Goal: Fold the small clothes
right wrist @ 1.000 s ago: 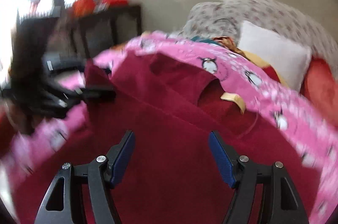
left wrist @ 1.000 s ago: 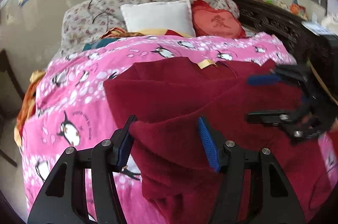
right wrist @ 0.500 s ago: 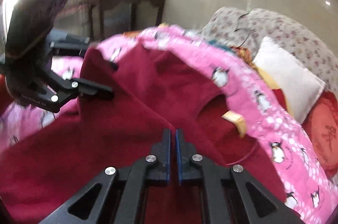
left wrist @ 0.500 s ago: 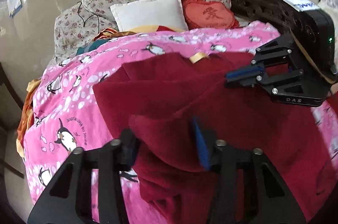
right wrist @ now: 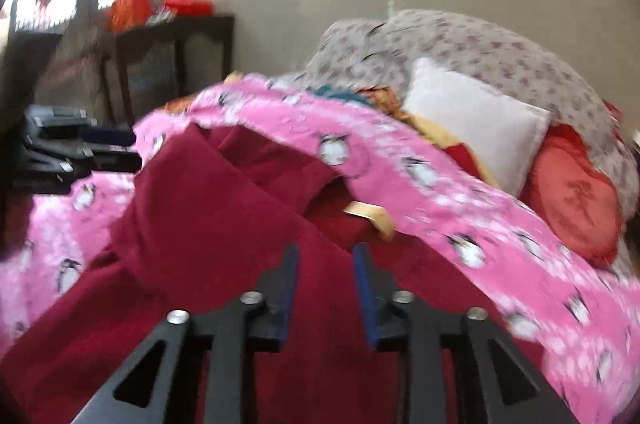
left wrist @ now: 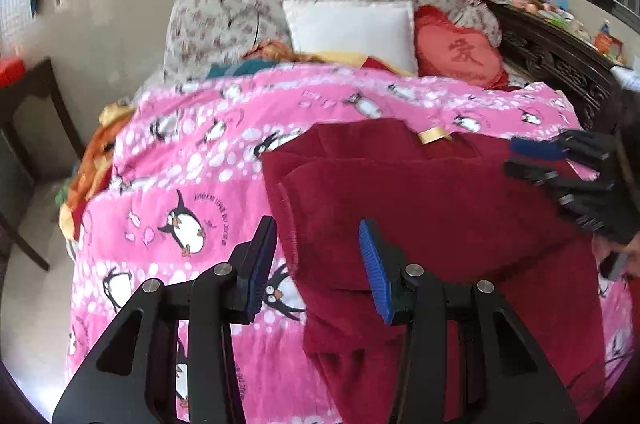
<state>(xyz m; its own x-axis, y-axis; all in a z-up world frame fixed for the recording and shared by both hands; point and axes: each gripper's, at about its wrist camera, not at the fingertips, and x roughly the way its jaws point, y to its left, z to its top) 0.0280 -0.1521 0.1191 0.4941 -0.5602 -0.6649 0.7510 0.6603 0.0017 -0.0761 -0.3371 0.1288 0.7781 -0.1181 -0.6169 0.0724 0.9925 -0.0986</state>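
The dark red garment (left wrist: 420, 208) is spread on the pink penguin blanket (left wrist: 192, 184), its left part doubled over. The left gripper (left wrist: 316, 264) is held released above the folded edge, nothing pinched. The right gripper (right wrist: 324, 288) is being opened over the cloth, nothing visibly clamped. Before the next fold, the doubled edge is best smoothed and squared.

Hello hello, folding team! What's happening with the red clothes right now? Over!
Left gripper open over folded edge. Right gripper opening, nothing gripped. Red garment flat on penguin blanket. Nothing blocking.
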